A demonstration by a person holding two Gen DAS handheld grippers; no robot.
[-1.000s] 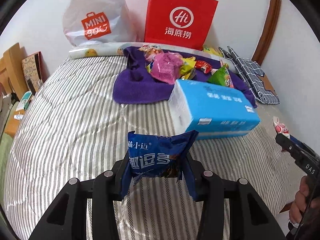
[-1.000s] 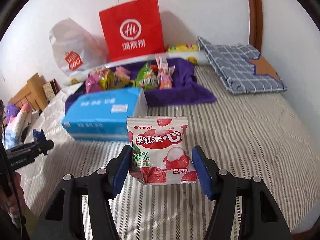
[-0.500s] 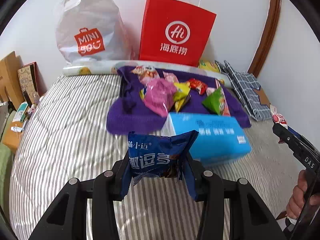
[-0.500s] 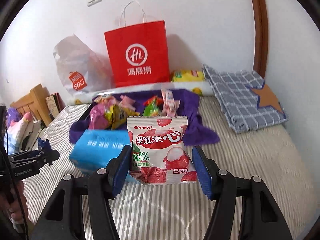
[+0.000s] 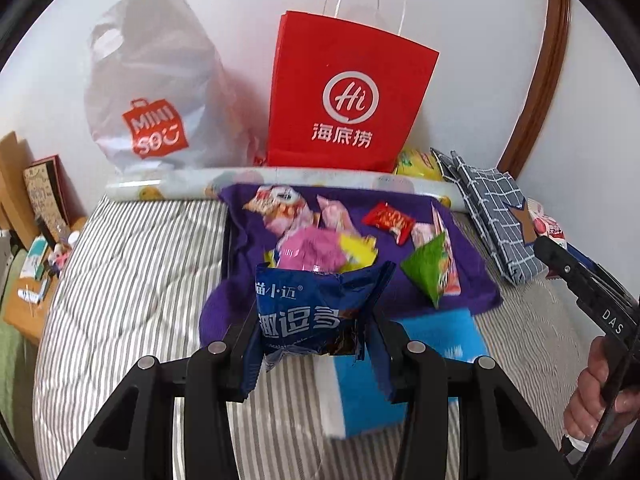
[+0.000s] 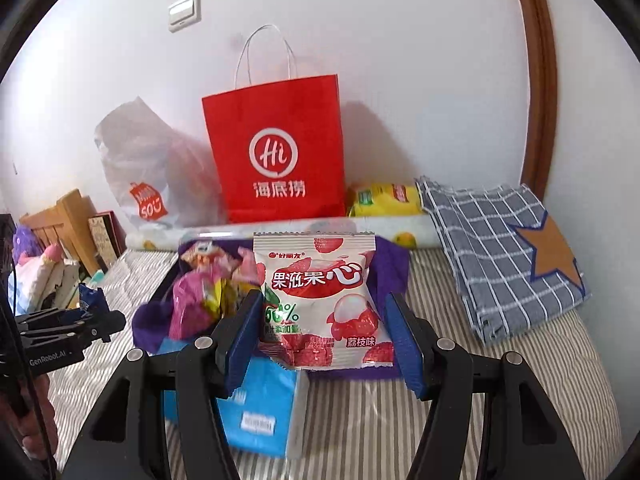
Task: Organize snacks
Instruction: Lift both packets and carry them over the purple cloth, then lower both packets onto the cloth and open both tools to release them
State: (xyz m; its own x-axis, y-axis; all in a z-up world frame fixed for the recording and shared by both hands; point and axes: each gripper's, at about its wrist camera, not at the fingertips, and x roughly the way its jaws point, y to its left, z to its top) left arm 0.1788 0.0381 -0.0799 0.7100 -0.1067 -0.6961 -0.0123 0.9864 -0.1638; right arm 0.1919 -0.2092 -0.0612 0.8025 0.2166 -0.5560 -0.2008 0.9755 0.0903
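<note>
My left gripper is shut on a dark blue snack packet and holds it in the air above the bed. My right gripper is shut on a white and red lychee snack packet, also held up. A purple cloth lies ahead with several snack packets on it, among them a pink one, a green one and a red one. A red paper bag and a white plastic bag stand against the wall behind.
A blue tissue pack lies on the striped bed just below both grippers. A folded checked cloth lies at the right. A yellow packet sits by the red bag. A wooden shelf with clutter stands at the left.
Both grippers have risen and moved forward toward the purple cloth, each still holding its packet. The tissue pack now lies under them.
</note>
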